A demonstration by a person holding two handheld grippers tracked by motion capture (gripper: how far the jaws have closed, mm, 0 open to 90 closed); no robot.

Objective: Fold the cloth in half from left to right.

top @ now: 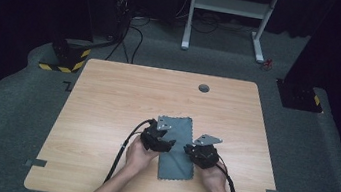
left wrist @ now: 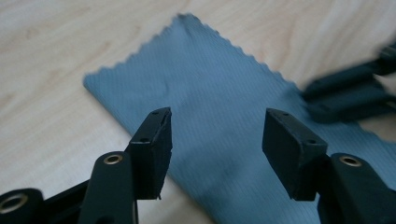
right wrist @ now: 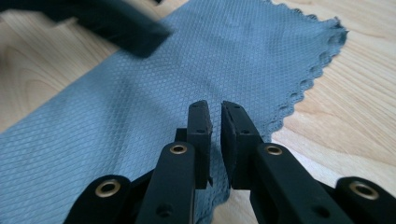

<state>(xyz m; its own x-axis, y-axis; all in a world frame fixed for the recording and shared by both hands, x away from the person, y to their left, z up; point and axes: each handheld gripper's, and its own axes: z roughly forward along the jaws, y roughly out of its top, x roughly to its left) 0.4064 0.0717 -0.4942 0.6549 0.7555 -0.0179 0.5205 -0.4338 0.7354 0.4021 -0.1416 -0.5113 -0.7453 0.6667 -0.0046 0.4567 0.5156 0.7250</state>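
Flat on the table, the grey cloth (top: 175, 147) lies between left tool (top: 166, 142), jaws apart, and right tool (top: 190, 150), nearly together.

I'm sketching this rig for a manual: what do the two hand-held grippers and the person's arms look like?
Both are black. The left hand-held gripper and right hand-held gripper each carry a grey three-cornered plate and trail a black cable. The jaws have flat black pads and brass-coloured rivets. Forearms are bare, no sleeves.
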